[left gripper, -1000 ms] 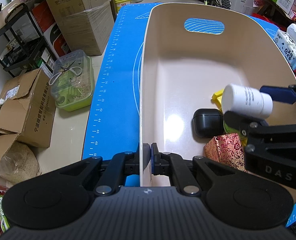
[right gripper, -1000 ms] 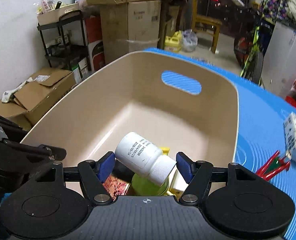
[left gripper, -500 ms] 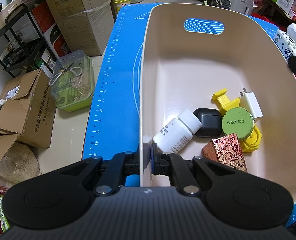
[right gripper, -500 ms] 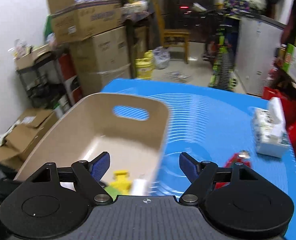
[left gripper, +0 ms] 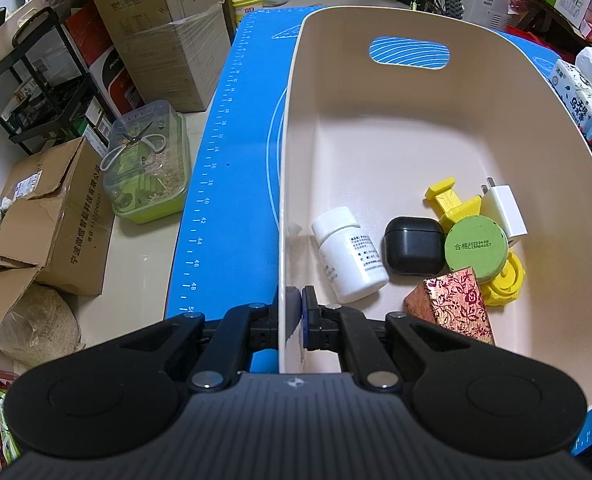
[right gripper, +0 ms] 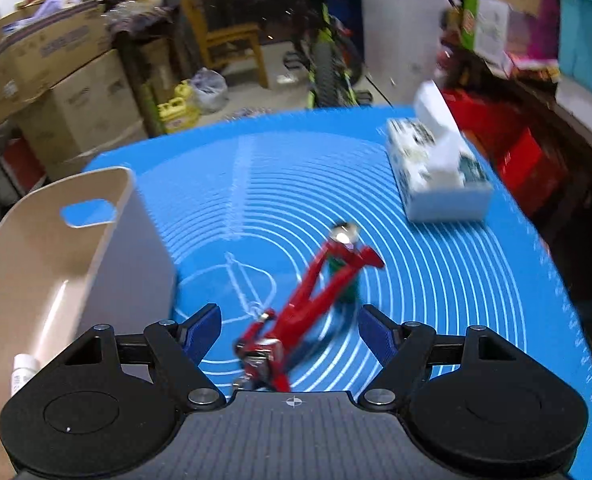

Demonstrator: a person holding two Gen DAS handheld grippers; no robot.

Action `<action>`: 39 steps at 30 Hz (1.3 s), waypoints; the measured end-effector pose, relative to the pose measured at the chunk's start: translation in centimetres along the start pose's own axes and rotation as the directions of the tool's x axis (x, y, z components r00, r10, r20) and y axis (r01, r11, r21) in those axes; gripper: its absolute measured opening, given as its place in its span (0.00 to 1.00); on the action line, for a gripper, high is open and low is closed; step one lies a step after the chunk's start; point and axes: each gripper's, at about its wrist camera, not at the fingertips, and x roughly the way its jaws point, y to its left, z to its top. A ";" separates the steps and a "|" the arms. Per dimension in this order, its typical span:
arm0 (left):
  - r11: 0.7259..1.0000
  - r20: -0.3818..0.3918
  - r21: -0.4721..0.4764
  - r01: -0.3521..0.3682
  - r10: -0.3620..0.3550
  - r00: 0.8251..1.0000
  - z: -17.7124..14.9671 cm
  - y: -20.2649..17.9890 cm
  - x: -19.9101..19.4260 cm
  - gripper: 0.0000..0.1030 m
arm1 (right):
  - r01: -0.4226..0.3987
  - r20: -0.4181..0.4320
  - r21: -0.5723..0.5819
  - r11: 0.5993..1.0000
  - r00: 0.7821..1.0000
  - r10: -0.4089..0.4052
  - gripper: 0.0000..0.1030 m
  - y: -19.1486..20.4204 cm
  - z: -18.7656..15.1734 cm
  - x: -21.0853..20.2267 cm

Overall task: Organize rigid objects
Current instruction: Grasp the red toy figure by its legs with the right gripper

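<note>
Right wrist view, right gripper (right gripper: 290, 330) spread wide above red tool (right gripper: 296, 324); left gripper (left gripper: 294, 312) clamped on bin rim (left gripper: 282, 240)

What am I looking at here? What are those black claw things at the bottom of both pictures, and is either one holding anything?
There is no robot: a person holds a two-finger gripper in each hand, and a wide-angle camera on each looks out along its fingers.

In the left camera's picture, the left gripper is pinched on the rim of a beige bin standing on a blue mat. Inside lie a white bottle, a black case, a green round tin, yellow plastic parts, a white charger and a red patterned box.

In the right camera's blurred picture, the right gripper is open and empty above a red tool on the mat, with a tissue box beyond.
</note>
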 end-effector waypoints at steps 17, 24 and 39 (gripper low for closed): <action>1.000 -0.001 0.003 0.001 -0.001 1.000 -0.1 -0.2 0.0 0.08 | -0.085 -0.028 0.125 0.989 0.996 0.089 0.63 -1.1 -1.9 5.6; 1.000 0.000 0.002 0.001 -0.001 1.000 -0.1 -0.2 0.0 0.08 | -0.099 -0.030 0.129 0.987 0.994 0.104 0.37 -0.8 -2.0 5.8; 1.000 -0.001 -0.001 0.001 -0.001 1.000 -0.2 -0.2 0.0 0.08 | -0.086 -0.008 0.073 0.994 0.996 0.087 0.29 0.0 -1.6 2.8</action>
